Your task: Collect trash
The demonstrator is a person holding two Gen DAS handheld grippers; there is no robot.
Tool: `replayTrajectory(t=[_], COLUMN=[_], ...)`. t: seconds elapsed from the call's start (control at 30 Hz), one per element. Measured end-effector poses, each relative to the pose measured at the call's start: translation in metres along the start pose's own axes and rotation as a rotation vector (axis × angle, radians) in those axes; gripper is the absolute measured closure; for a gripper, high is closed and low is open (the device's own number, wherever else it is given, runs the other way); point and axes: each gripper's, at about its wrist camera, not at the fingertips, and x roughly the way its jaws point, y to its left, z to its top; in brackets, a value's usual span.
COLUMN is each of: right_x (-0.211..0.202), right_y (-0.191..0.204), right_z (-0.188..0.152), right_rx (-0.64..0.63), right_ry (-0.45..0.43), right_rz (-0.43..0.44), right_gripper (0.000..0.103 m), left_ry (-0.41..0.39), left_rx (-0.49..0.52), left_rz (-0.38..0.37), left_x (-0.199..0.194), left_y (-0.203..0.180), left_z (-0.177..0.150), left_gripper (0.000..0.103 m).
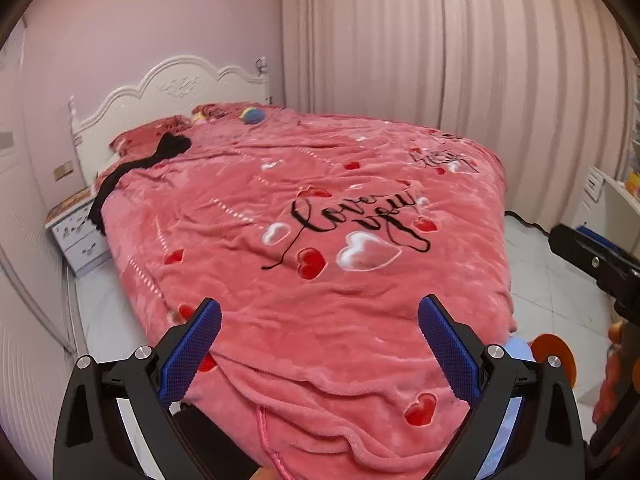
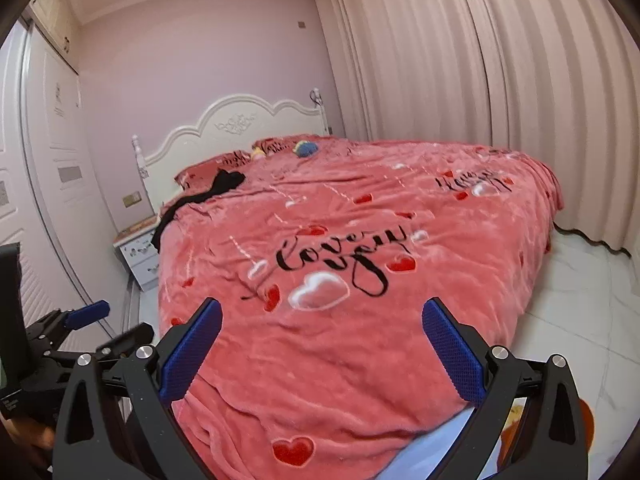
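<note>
A bed with a pink heart-print blanket (image 1: 320, 208) fills both views; it also shows in the right wrist view (image 2: 360, 240). A black garment (image 1: 132, 168) lies near the pillows on the left side, also in the right wrist view (image 2: 200, 196). A small blue and yellow object (image 1: 252, 116) sits by the headboard, seen too in the right wrist view (image 2: 305, 149). My left gripper (image 1: 320, 312) is open and empty above the foot of the bed. My right gripper (image 2: 322, 314) is open and empty there too. No clear piece of trash can be made out.
A white nightstand (image 1: 76, 236) stands left of the bed beside a wardrobe (image 2: 44, 184). Curtains (image 1: 460, 48) hang behind the bed. White tiled floor (image 1: 556, 292) runs along the right side, with a desk (image 1: 608, 200) at the far right. An orange object (image 1: 556, 356) is near the bed's foot.
</note>
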Motion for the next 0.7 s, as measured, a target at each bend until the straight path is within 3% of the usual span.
replayTrajectory(t=[0.17, 0.33, 0.7], right_x=[0.000, 0.005, 0.010], right_y=[0.002, 0.010, 0.022], right_z=[-0.003, -0.005, -0.008], right_rx=[-0.001, -0.027, -0.083], right_ry=[-0.002, 0.017, 0.035], right_rz=[0.014, 0.027, 0.037], right_gripper=[0.005, 0.005, 0.005], left_ry=[0.001, -0.001, -0.007], left_rx=[-0.049, -0.089, -0.002], left_rz=[0.002, -0.052, -0.018], left_x=[0.001, 0.001, 0.001], left_y=[0.008, 0.015, 0.004], left_z=[-0.001, 0.001, -0.002], left_gripper=[0.006, 0.006, 0.006])
